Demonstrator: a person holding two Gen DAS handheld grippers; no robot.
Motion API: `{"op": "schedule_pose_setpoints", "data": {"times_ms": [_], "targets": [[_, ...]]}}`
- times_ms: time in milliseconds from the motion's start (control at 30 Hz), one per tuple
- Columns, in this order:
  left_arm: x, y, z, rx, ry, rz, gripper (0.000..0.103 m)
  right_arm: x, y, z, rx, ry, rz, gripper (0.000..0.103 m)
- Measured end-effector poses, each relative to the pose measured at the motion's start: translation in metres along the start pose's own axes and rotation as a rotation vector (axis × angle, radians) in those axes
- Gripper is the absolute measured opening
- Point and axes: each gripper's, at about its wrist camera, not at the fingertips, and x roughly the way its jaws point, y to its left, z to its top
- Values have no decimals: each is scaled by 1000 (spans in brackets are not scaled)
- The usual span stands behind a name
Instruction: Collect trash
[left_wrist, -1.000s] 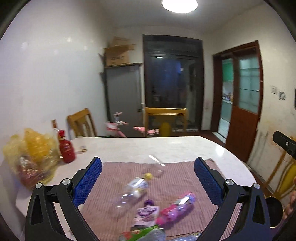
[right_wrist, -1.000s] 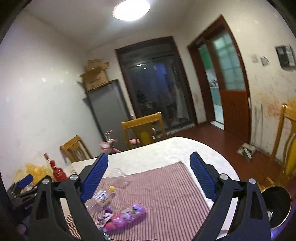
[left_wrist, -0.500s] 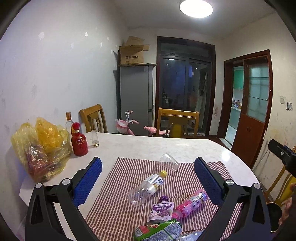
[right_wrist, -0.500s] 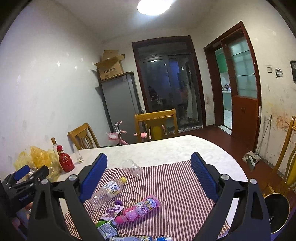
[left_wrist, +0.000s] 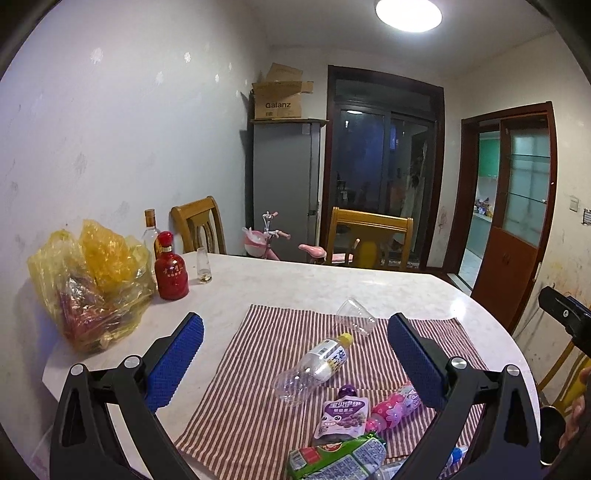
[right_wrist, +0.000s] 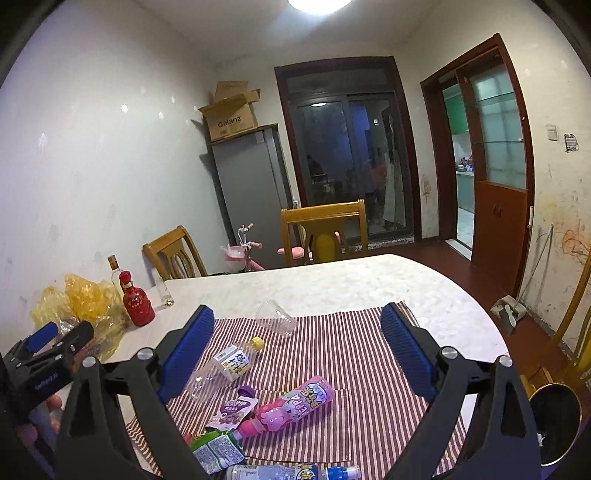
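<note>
Here both grippers' fingers gape wide and empty; the green wrapper (left_wrist: 334, 459) is cut off below.

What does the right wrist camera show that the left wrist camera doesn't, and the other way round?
Only the right wrist view shows the black round bin on the floor and the whole blue-capped clear bottle at the striped cloth's near edge. Only the left wrist view shows the purple pouch's front. Both show the clear yellow-capped bottle, pink bottle, tipped clear plastic cup, and open tools.

Marble table (left_wrist: 295, 284) w/ striped cloth (left_wrist: 258, 369)
</note>
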Motion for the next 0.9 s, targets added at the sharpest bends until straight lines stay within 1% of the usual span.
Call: {"op": "schedule_pose_setpoints", "data": {"times_ms": [100,200,300,400,433,533,633,700,767,800,833,900], "targets": [[3,5,-1,-5,8,8,97,4,0,-2,8,17,12,92],[11,13,-5,-13,32,22,97,10,-2,-4,27,53,40,92],[19,22,-10,-23,59,49,97,22,-4,-8,64,125,103,91],[23,33,-13,-41,74,61,97,48,-8,-18,154,271,231,91],[24,36,-13,-42,78,64,97,59,-9,-26,188,334,270,91],[27,40,-17,-35,94,71,97,82,-2,-44,196,460,306,91],[36,48,-24,-22,130,84,97,102,6,-63,227,584,369,91],[43,54,-30,-14,161,92,97,112,12,-73,247,631,391,91],[48,59,-35,-12,188,95,97,128,23,-78,265,676,440,88],[50,61,-37,-11,195,96,97,139,27,-78,285,700,475,88],[51,63,-38,-10,202,97,97,152,32,-78,307,730,507,86],[53,67,-41,-12,210,95,97,178,42,-83,325,800,534,80]]}}
